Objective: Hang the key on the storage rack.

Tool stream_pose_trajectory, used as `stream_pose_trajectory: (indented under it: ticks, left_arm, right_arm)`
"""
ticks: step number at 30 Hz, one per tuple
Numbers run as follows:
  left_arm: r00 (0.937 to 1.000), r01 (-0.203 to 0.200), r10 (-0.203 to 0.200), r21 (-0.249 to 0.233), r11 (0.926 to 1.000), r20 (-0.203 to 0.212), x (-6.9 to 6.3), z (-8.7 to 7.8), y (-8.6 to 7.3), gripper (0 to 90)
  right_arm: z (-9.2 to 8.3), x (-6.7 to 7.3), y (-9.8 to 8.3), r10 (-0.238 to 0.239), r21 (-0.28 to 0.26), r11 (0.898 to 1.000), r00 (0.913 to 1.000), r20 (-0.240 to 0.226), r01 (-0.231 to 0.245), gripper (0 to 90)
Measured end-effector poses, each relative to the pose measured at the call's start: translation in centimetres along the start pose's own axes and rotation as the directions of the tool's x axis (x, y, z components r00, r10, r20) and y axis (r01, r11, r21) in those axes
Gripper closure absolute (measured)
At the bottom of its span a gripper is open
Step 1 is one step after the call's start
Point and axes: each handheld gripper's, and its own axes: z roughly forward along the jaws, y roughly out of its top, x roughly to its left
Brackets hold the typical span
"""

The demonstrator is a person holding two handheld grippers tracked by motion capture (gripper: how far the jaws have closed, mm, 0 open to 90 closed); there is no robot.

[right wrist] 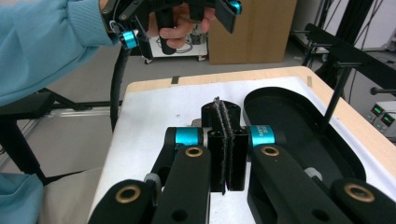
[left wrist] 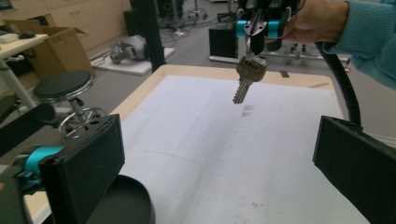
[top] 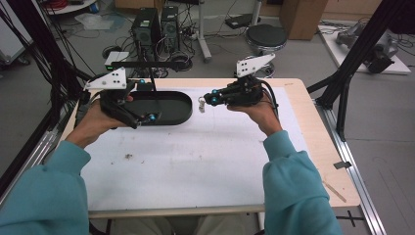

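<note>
Brass-toned toothed key [left wrist: 250, 74] (dangling) from right gripper [top: 209, 100], near oval black tray [top: 183, 105]

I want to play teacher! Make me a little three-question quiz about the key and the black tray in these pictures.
1. True or false: the key lies flat on the white mat.
2. Which tool holds the key: A the left tool, B the right tool, or C neither?
3. Fill in: the black tray sits under the ___ tool.

Key
1. False. It hangs in the air from the right tool, tip pointing down.
2. B. Its jaws are pressed shut on the key's top, while the left tool's jaws stand wide apart with nothing between them.
3. Left. That tool is held over the tray's near edge; the right tool is beside the tray, not over it.
</note>
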Motion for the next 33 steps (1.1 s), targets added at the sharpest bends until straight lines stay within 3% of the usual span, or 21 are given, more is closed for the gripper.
stream_pose_trajectory:
  ticks: [16,22,27,30,33]
  left_arm:
    - [0.9981,0.028,-0.028,-0.002,0.9996,0.055,-0.3,2.9,0.6,2.5]
    - [0.9953,0.033,-0.034,0.012,0.9994,0.09,-0.4,3.5,0.5,2.5]
    - [0.9946,0.039,-0.041,0.026,0.9989,0.095,-0.4,3.8,0.6,2.7]
    - [0.9924,0.031,-0.034,0.024,0.9992,0.118,-0.5,4.2,0.9,14.5]
    - [0.9904,0.025,-0.03,0.037,0.999,0.135,-0.7,4.7,1.1,15.4]
  right_arm:
    - [1.1,0.5,0.2,-0.003,0.015,1.0,0.9989,-0.046,0.003,90.0]
    - [1.5,0.5,0.2,-0.005,0.02,1.0,0.9982,-0.059,0.006,90.0]
    - [1.9,0.4,0.1,-0.006,0.019,1.0,0.9982,-0.06,0.007,90.0]
    - [2.2,0.4,0.1,-0.006,0.02,1.0,0.9978,-0.066,0.007,90.0]
    - [2.4,0.4,0.2,0.001,0.023,1.0,0.9973,-0.074,0.001,90.0]
